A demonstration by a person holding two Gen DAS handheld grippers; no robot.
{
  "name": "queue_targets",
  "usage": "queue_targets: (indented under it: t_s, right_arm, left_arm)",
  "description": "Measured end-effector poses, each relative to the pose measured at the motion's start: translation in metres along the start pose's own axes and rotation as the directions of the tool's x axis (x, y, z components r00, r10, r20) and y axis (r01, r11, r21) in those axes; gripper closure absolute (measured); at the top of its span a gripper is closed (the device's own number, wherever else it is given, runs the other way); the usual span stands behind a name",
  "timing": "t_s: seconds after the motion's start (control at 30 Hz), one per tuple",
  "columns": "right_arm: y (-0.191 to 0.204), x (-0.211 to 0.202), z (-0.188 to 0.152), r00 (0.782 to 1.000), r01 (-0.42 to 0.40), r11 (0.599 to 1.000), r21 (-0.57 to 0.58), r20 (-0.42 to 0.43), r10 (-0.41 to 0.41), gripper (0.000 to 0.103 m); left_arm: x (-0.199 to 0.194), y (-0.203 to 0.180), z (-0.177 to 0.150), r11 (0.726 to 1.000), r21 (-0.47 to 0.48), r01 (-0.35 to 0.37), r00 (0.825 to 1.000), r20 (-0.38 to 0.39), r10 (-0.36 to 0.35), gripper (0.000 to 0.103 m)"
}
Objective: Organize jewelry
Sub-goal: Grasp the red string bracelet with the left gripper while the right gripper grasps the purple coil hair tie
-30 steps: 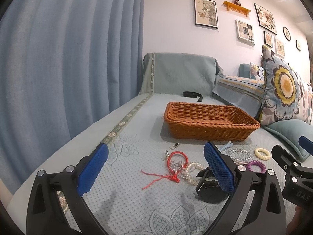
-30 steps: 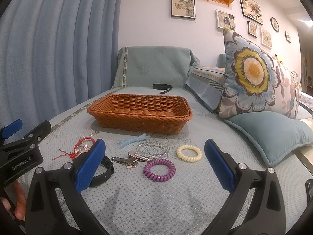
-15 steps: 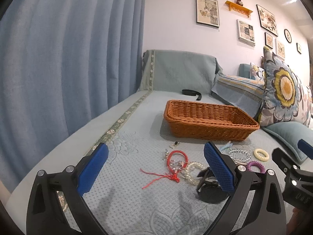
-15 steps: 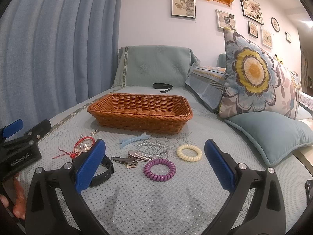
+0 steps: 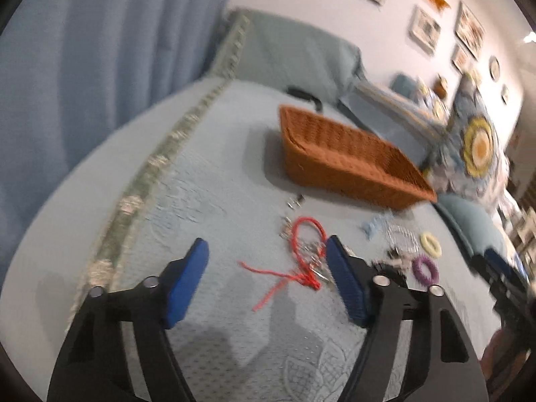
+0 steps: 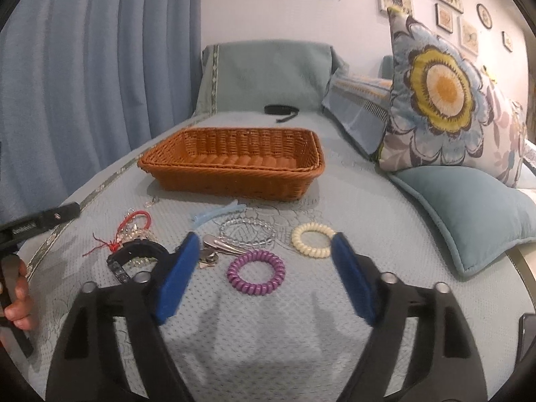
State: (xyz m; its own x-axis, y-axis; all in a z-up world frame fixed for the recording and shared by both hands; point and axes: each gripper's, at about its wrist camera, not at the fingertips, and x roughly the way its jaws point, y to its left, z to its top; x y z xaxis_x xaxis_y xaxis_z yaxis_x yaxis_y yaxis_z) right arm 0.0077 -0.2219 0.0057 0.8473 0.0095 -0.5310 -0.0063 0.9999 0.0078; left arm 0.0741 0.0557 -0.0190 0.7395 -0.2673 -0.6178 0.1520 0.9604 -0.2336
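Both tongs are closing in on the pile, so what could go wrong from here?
The red string bracelet lies tangled with beaded pieces against the black band; lifting it may drag those along. The purple coil tie sits between the open right tongs, but the metal clip nearby could get nudged.

Black fingers [image 6: 358,288], blue pads [image 6: 174,278].

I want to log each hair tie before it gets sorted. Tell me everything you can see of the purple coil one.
The purple coil hair tie is a closed ring of spiralled cord, plastic by its glossy look. It lies flat on the teal bedspread, between and just ahead of the open fingers of the right gripper, ungrasped. The metal hair clips lie close to its upper left and the cream coil tie to its upper right. It touches neither. The blurred left view shows it too.
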Motion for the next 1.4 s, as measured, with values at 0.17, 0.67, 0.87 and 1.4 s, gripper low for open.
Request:
queue_targets:
  t_s: [0.17, 0.67, 0.87, 1.4]
  right_arm:
    - [-0.014, 0.006, 0.005, 0.998, 0.035, 0.998, -0.046, -0.042, -0.036, 0.045]
    - [-0.024, 0.029, -0.003, 0.992, 0.010, 1.000, -0.017, -0.122, -0.012, 0.055]
    - [-0.021, 0.029, -0.005, 0.993, 0.002, 1.000, -0.020, -0.122, -0.004, 0.055]
    - [-0.031, 0.030, -0.004, 0.992, -0.009, 0.999, 0.036, -0.126, 0.014, 0.055]
  left_arm:
    - [0.030, -0.006, 0.004, 0.998, 0.059, 0.024, 0.993, -0.116, -0.017, 0.056]
    - [0.092, -0.008, 0.033, 0.993, 0.107, 0.054, 0.967, -0.253, -0.026, 0.075]
    - [0.088, -0.006, 0.030, 0.989, 0.147, -0.005, 0.971, -0.235, 0.040, 0.090]
    - [0.049, 0.005, 0.001, 0.991, 0.132, -0.031, 0.975, -0.214, 0.059, 0.088]
